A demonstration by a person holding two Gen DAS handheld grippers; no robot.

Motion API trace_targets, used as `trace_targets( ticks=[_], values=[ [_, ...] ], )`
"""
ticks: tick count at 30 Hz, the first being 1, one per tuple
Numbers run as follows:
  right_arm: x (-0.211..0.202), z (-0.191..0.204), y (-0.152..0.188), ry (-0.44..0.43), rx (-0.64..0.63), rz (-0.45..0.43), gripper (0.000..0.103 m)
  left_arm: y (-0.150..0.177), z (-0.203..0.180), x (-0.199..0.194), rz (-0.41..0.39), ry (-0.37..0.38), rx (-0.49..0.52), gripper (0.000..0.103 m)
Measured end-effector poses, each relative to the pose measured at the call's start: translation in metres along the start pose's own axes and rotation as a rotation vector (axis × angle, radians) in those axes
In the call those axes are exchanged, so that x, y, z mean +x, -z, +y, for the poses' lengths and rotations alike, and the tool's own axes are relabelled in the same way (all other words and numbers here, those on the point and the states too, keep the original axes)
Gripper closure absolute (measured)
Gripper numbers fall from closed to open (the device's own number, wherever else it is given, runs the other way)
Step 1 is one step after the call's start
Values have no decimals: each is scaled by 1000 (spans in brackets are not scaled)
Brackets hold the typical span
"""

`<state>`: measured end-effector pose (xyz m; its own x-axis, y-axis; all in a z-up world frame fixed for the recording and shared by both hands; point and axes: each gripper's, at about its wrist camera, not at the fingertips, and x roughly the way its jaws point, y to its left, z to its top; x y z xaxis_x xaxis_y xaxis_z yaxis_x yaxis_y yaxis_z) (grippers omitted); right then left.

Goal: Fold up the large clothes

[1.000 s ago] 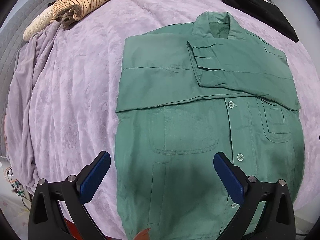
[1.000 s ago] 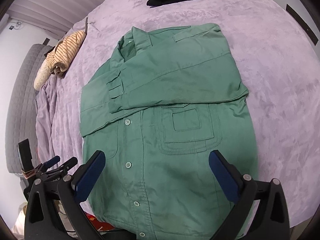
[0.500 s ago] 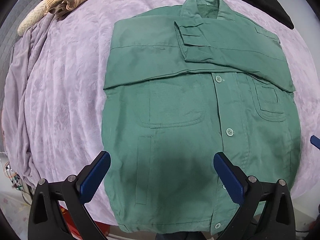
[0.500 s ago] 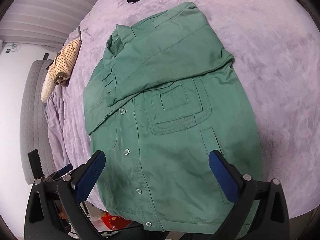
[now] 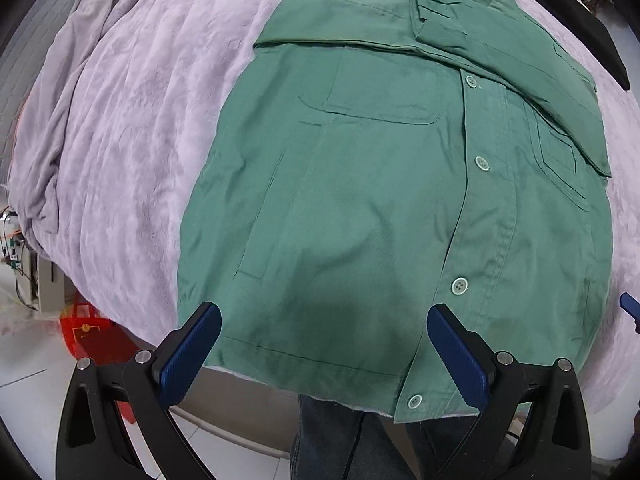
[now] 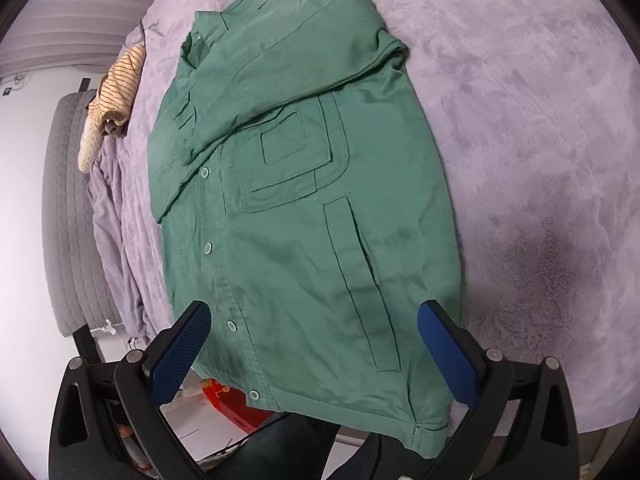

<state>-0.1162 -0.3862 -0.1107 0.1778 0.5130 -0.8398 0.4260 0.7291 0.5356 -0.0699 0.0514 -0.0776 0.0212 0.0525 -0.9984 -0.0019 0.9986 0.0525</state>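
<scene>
Left claw (image 5: 323, 350) fingers spread wide, holding nothing; right claw (image 6: 313, 352) same, empty.

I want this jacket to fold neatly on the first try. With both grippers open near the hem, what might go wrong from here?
1. The green jacket's hem hangs at the bed's edge, so a shallow pinch may slip, or catch the purple blanket beneath.
2. The folded sleeves lie loose across the chest; lifting the hem quickly could shift them.
3. The left gripper and right gripper sit at different spots along the hem, so uneven lifting might skew the fold.
</scene>
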Motion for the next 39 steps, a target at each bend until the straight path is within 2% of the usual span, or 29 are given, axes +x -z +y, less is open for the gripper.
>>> trace_targets(
  ticks=[5, 9, 12, 16, 19, 22, 29, 32, 35, 39],
  values=[
    [0, -11, 14, -66, 58, -9, 0, 2, 16, -2, -15, 10, -13, 0],
    [8, -13, 36, -72, 77, -19, 0, 3, 27, 9, -9, 27, 31, 0],
    [17, -11, 58, -39, 77, -32, 1, 10, 40, 21, -6, 43, 52, 0],
    [25, -14, 90, 0, 98, -36, 1, 20, 71, 38, 25, 65, 18, 0],
    [23, -27, 108, 26, 150, -63, 1, 22, 92, 45, 24, 53, -2, 0],
    [14, -44, 117, 49, 198, -102, 1, 21, 112, 52, 19, 53, -23, 0],
    [-11, -81, 131, 109, 290, -215, 1, 20, 140, 65, 26, 124, -57, 0],
    [-5, -94, 137, 72, 325, -208, 1, 20, 148, 74, 41, 178, -65, 0],
    [11, -100, 144, -6, 352, -184, 1, 23, 152, 89, 68, 226, -52, 0],
    [39, -95, 150, -87, 380, -140, 1, 22, 146, 105, 105, 246, -34, 0]
  ],
)
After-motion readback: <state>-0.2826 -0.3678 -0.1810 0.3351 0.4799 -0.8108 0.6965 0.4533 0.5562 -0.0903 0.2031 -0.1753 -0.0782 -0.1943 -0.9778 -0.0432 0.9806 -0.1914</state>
